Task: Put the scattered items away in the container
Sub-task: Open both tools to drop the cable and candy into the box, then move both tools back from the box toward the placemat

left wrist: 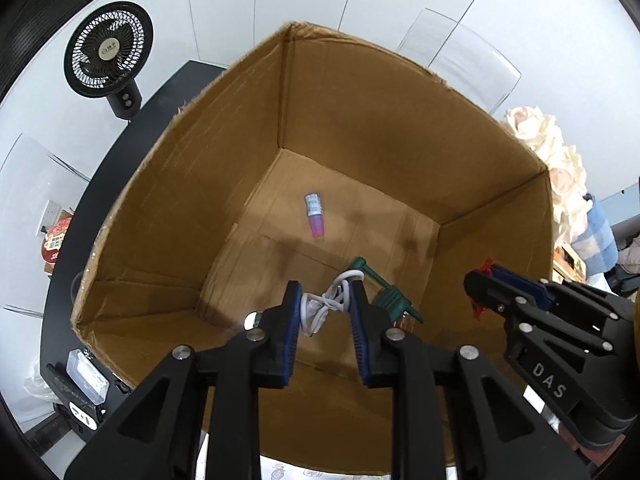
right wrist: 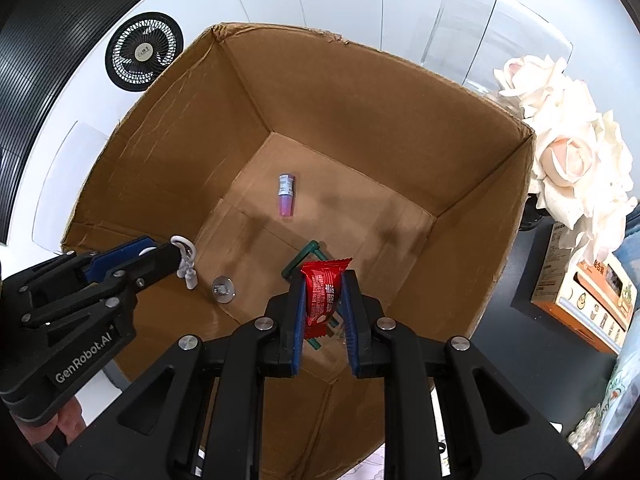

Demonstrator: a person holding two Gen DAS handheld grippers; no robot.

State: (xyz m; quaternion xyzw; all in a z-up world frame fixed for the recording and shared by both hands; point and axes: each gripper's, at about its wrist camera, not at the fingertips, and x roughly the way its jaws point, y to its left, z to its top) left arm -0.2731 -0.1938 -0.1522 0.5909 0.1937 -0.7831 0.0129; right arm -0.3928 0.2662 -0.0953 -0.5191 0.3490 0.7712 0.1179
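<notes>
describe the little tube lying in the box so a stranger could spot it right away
Look into the big cardboard box and down to its floor. Near the middle, beyond the green clamp, lies a small tube. It alone has a white label and a pink end.

Colour rundown: the cardboard box (right wrist: 192, 152) is plain tan-brown all over, darker where shadows fall on its floor. Small tube (right wrist: 286, 195) lying in there is pink-purple on the near half with a white-and-blue printed label. Green clamp (left wrist: 390, 298) next to it is a dark teal green. Right gripper (right wrist: 323, 307) is black with blue pads, pinching a bright red snack wrapper (right wrist: 322, 298) with white print. Left gripper (left wrist: 325, 309), same black and blue, has a white cable (left wrist: 326, 305). Fan (left wrist: 108, 50) far left is black; roses (right wrist: 568, 148) on the right are cream with pink centres.
</notes>
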